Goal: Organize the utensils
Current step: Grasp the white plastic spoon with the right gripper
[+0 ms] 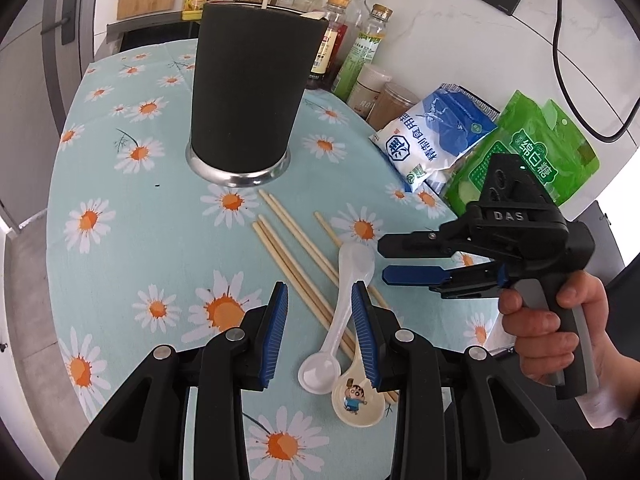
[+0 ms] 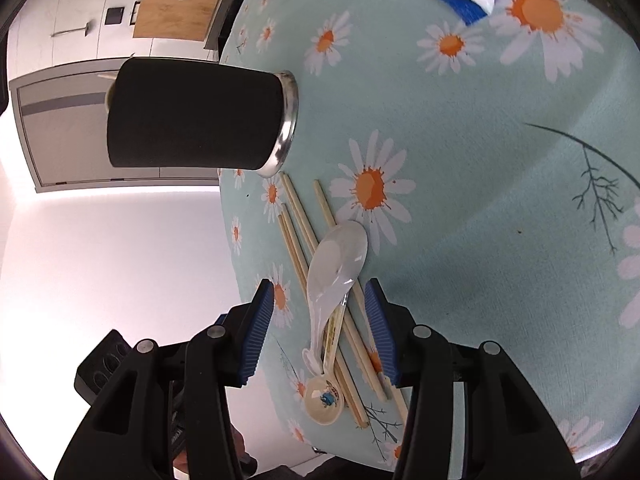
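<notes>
from my left tongs (image 1: 319,306), wide open, the white spoon (image 1: 347,292) lies across the chopsticks (image 1: 296,256): light, glossy, slippery; i would take its handle. from my right tongs (image 2: 320,320), also open, it lies between the fingers, near the black holder (image 2: 192,114).

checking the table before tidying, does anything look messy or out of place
Yes: wooden chopsticks lie loose and unaligned on the daisy-print tablecloth, with a translucent white spoon and a cream cartoon-print spoon resting across them, all outside the tall black utensil holder. Nothing looks spilled or broken.
</notes>
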